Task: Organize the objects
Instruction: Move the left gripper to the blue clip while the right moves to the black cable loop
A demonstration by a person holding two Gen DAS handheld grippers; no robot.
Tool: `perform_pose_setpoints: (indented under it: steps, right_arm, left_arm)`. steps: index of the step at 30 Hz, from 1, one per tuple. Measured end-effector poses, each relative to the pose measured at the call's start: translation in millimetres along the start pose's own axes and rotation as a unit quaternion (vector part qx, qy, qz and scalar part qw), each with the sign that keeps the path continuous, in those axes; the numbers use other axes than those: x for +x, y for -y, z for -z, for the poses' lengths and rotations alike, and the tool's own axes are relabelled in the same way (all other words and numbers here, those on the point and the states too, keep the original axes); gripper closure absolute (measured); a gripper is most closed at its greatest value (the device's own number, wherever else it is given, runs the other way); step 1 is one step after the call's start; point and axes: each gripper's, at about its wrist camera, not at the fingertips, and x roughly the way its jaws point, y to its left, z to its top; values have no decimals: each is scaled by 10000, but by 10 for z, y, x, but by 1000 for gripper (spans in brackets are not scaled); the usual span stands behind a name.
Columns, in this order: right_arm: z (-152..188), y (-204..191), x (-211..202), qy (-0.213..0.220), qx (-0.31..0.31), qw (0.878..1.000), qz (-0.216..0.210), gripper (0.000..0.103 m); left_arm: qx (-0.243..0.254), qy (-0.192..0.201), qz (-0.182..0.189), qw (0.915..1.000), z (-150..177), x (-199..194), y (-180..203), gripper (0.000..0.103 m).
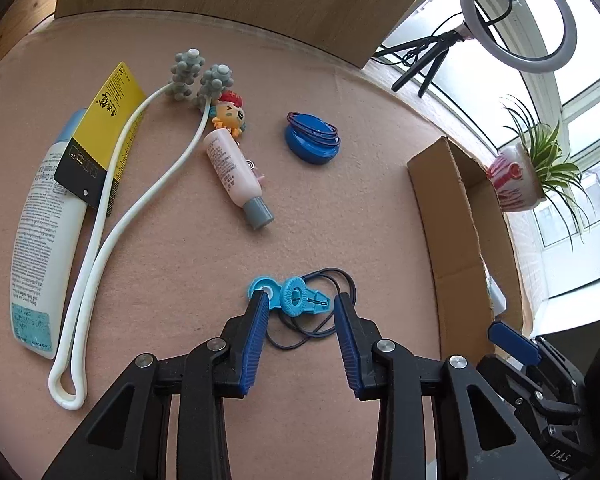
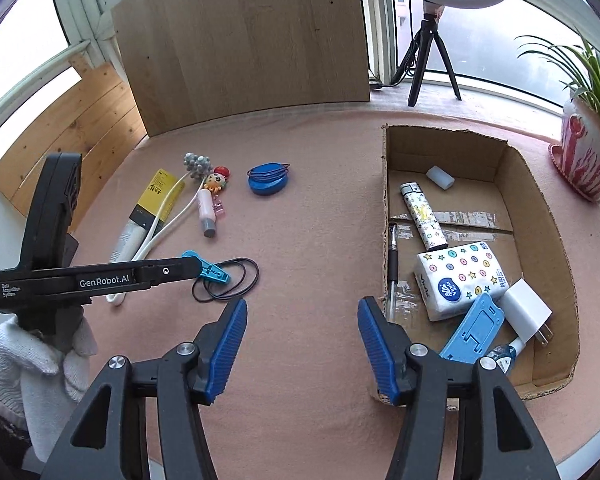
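A light blue clip (image 1: 296,300) with a thin black cord (image 1: 342,274) lies on the pink table cover (image 1: 320,208). My left gripper (image 1: 300,299) points down at it, fingers on either side of the clip with a gap showing; the left fingertip covers one ring of it. I cannot tell whether the pads press on it. From the right wrist view the left gripper (image 2: 200,270) reaches in from the left, held by a white-gloved hand (image 2: 40,360). My right gripper (image 2: 302,308) hangs open over bare cover beside the cardboard box (image 2: 385,168), holding nothing.
At the back left lie a white tube (image 1: 40,240), a yellow card (image 1: 108,120), a white massager (image 1: 100,240) with grey balls, a cartoon figure (image 1: 228,114), a pink bottle (image 1: 232,172) and a blue round tin (image 1: 312,140). The box holds a lighter (image 2: 422,216), tissues (image 2: 460,276), a charger (image 2: 524,308) and more.
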Motion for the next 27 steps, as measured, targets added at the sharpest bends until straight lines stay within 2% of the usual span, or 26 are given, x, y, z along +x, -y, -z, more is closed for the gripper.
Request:
perform_pose_setpoints:
  steps: [1,3,5,11,19,27]
  right_arm:
    - [-1,-7,28,-85,15,10000,-49,49]
    - [5,-23,74,-231,20,9996,-159,49]
    - [22,-39,91,-272,35,9995,-152,49]
    - [30,-29,120,-397,128,9990,-162,49]
    - [-3,-122,229,-606,73,9979,-230,48]
    - [-85,-292,488,-820,-11,9959,-380,42]
  left_arm:
    - [14,12,17,10000,-4,-1,0,73]
    - [68,22,23,10000,-8,6,6,86]
    - [101,-4,51,9999,-13,26,12,93]
    - [158,66,208,9996,-13,-41,68,98]
    - [174,241,58,9995,-20,-265,-22,99]
    - [-133,181,-43,9997,77,-342,-380,96]
